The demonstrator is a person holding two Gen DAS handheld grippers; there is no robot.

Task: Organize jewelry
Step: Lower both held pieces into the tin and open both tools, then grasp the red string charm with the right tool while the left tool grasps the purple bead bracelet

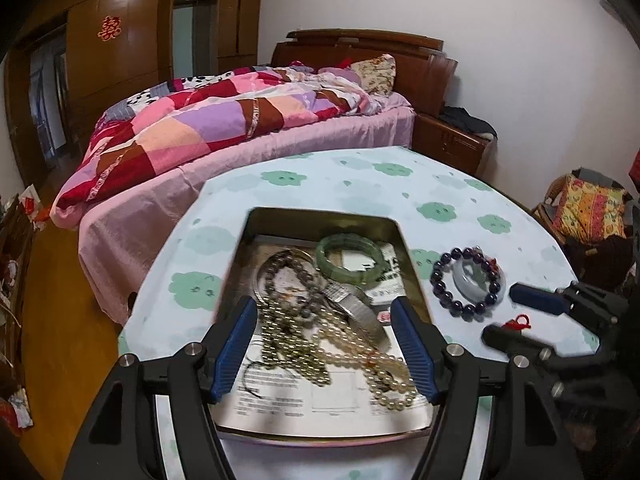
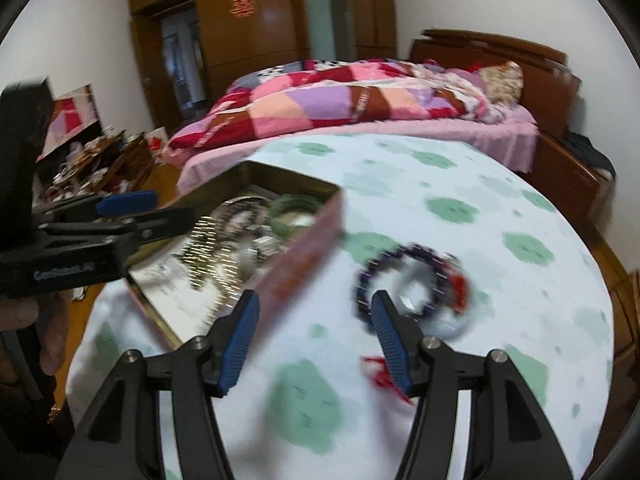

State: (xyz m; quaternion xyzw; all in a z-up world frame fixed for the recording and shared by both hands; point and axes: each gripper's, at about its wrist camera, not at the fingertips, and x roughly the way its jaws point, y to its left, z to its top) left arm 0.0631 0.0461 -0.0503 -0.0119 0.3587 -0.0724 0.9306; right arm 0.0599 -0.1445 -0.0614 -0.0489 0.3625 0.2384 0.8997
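Because the right wrist view is smeared with blur, the contents of the metal tin (image 2: 256, 176) show there only as streaks of gold and grey, and the purple bead bracelet (image 2: 404, 268) beside it reads as a dark ring around a pale bangle (image 2: 436, 320) whose detail cannot be made out. Sharper from the left wrist view, the tin (image 1: 320, 216) holds a green jade bangle (image 1: 350, 258), a grey bead strand (image 1: 288, 276), a metal watch band (image 1: 356, 306) and tangled gold and pearl bead necklaces (image 1: 320, 352) lying on printed paper. The left gripper (image 1: 324, 316) hangs over the tin with jaws spread wide, nothing clamped between them. The right gripper (image 2: 314, 312) is parted too, empty, its one blue pad (image 2: 390, 340) covering part of a red tassel (image 2: 376, 376) on the tablecloth (image 2: 500, 200). Behind the table stands a bed with a patchwork quilt (image 1: 208, 120), and beyond it a brown wardrobe (image 1: 120, 40).
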